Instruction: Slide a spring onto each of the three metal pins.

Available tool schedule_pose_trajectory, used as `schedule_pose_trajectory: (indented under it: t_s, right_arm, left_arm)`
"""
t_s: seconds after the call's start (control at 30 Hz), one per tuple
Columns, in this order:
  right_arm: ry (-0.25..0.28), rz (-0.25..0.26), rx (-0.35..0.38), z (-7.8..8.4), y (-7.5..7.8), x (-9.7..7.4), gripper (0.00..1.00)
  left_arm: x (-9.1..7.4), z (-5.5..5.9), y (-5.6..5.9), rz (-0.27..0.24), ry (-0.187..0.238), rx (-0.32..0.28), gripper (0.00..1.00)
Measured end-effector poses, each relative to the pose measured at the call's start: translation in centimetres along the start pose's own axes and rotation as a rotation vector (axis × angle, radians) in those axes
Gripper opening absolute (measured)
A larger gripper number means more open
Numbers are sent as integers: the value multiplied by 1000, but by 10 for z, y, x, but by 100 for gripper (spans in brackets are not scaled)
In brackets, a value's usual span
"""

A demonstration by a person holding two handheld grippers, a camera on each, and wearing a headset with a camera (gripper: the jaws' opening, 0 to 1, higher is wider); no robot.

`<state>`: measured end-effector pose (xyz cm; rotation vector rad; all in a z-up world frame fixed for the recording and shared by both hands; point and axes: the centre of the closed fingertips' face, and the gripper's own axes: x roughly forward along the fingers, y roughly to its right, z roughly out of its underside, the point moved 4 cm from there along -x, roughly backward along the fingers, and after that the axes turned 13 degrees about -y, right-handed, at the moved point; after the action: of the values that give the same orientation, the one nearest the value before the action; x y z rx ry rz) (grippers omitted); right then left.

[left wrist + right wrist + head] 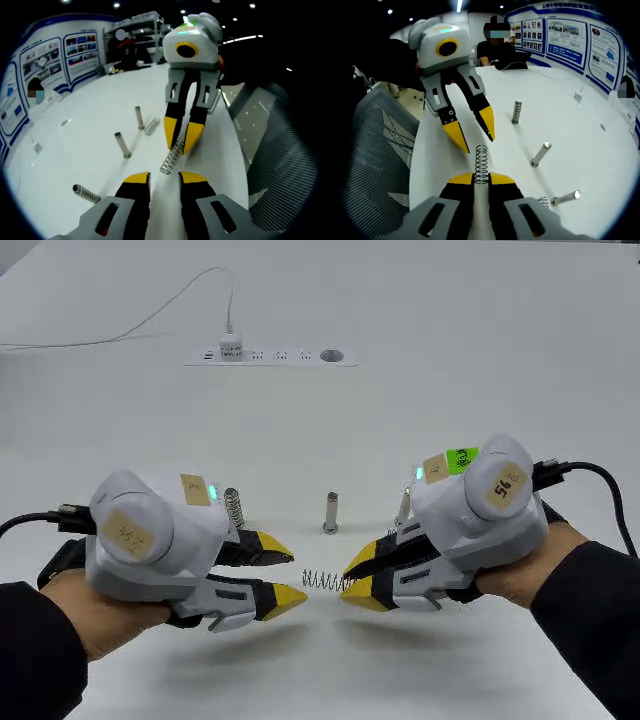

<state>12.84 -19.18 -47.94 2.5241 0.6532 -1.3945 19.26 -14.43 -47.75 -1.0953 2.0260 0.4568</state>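
My right gripper (347, 581) is shut on one end of a small coil spring (322, 580), which it holds level just above the white table. The same spring (481, 162) sticks out from its closed jaws. Facing it, my left gripper (288, 572) stands open, and the spring's free end (171, 156) lies just ahead of its gap. Behind them stand three metal pins. The left pin (233, 508) carries a spring. The middle pin (330, 512) is bare. The right pin (404, 505), partly hidden by my right gripper, is also bare. A loose spring (152, 125) lies by that pin.
A white power strip (270, 356) with a plugged charger and cable lies at the far side of the table. A mesh chair (380, 145) stands at the table's near edge. A person (495, 50) sits at the far end.
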Motion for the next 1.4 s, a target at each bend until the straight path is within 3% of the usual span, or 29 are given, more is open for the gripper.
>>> schedule_pose_trajectory:
  t_s: [0.5, 1.0, 1.4]
  right_arm:
    - [-70, -31, -45, 0, -10, 1, 12]
    - [-7, -24, -27, -16, -11, -14, 12]
    - [51, -3, -32, -30, -13, -19, 12]
  left_arm:
    - [14, 3, 13, 19, -49, 120, 12]
    - [17, 2, 15, 16, -53, 114, 11]
    - [20, -3, 17, 29, -37, 76, 10]
